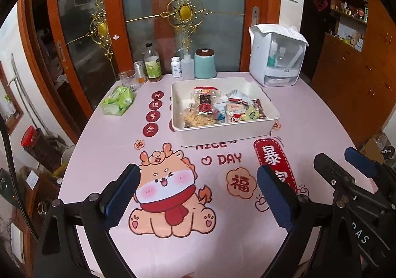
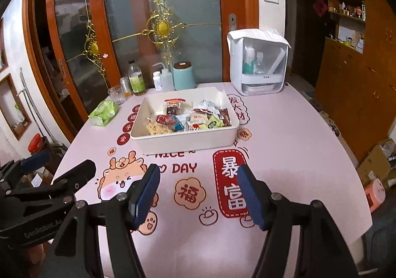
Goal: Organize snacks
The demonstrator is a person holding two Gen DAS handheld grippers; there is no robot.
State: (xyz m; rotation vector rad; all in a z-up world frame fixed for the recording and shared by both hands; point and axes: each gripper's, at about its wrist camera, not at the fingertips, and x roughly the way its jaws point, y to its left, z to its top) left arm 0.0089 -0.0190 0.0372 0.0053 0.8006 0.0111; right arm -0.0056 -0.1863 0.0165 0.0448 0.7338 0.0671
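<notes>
We hold the left gripper and right gripper spread and empty above the table. The snacks lie in the white tray, well ahead of both.

One white tray, one green tissue pack, one glass, two claws
</notes>
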